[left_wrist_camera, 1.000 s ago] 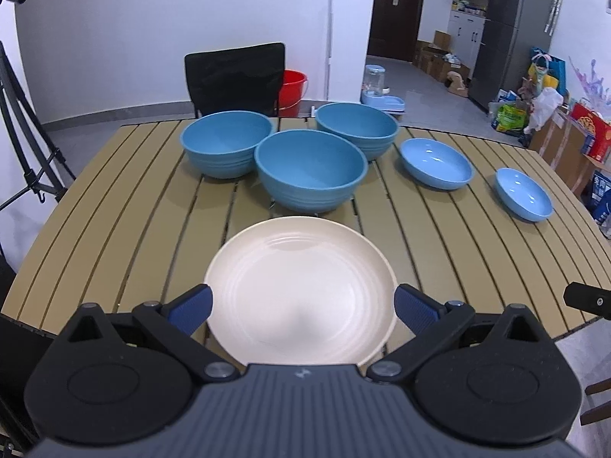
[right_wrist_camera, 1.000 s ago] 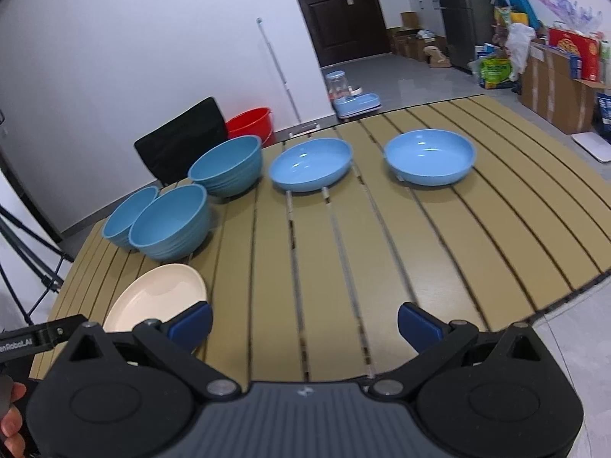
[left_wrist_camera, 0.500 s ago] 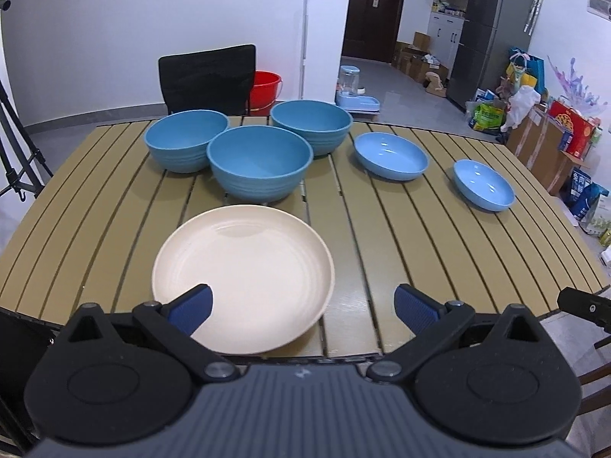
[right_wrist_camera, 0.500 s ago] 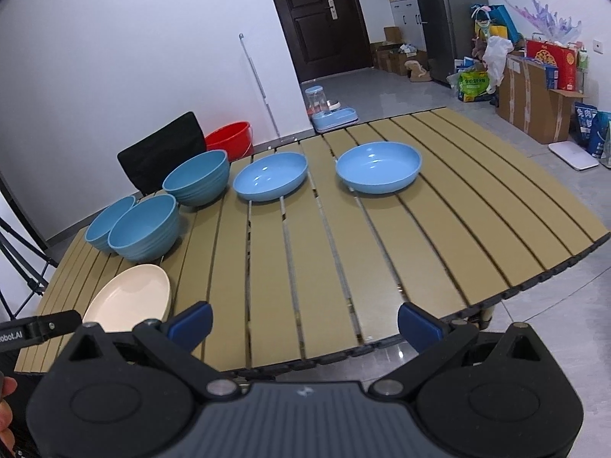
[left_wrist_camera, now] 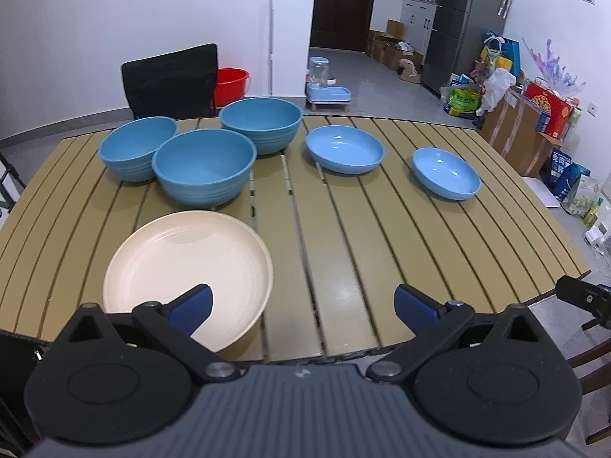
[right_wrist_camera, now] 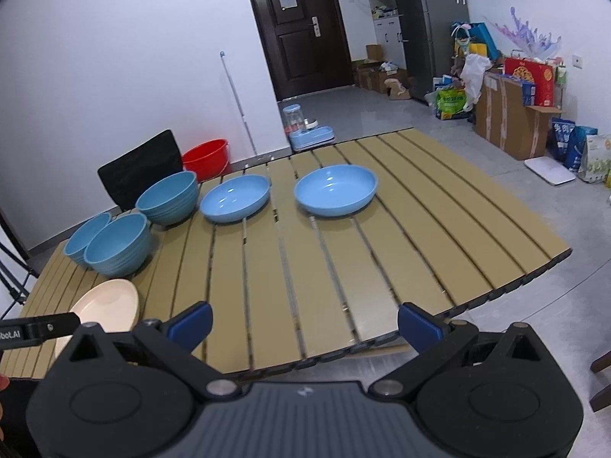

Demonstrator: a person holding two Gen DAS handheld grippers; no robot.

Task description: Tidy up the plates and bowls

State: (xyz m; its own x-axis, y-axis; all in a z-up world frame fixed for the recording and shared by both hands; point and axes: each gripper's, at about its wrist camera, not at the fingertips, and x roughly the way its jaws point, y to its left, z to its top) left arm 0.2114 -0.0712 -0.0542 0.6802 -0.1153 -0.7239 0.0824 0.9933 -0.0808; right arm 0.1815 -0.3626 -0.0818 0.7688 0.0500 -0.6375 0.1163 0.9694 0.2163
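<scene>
Bowls and plates are sitting on a slatted table [left_wrist_camera: 343,236]. 3 deep blue bowls are clustering at the far left: the left bowl [left_wrist_camera: 135,147] and the back bowl [left_wrist_camera: 261,122] are flanking the front bowl [left_wrist_camera: 204,166], which is crowding close against both. 2 shallow blue dishes are lying to their right, the nearer dish [left_wrist_camera: 343,149] just beside the back bowl and the far dish [left_wrist_camera: 445,171] standing apart from it toward the right edge. A cream plate [left_wrist_camera: 187,267] is resting near the table's near edge, in front of the front bowl.

Both grippers are hovering over the near edge with their jaws spread wide and gripping nothing. The left gripper [left_wrist_camera: 303,305] is hanging with its left finger over the cream plate's rim. The right gripper [right_wrist_camera: 304,324] is hanging above bare slats, well apart from the dishes.
</scene>
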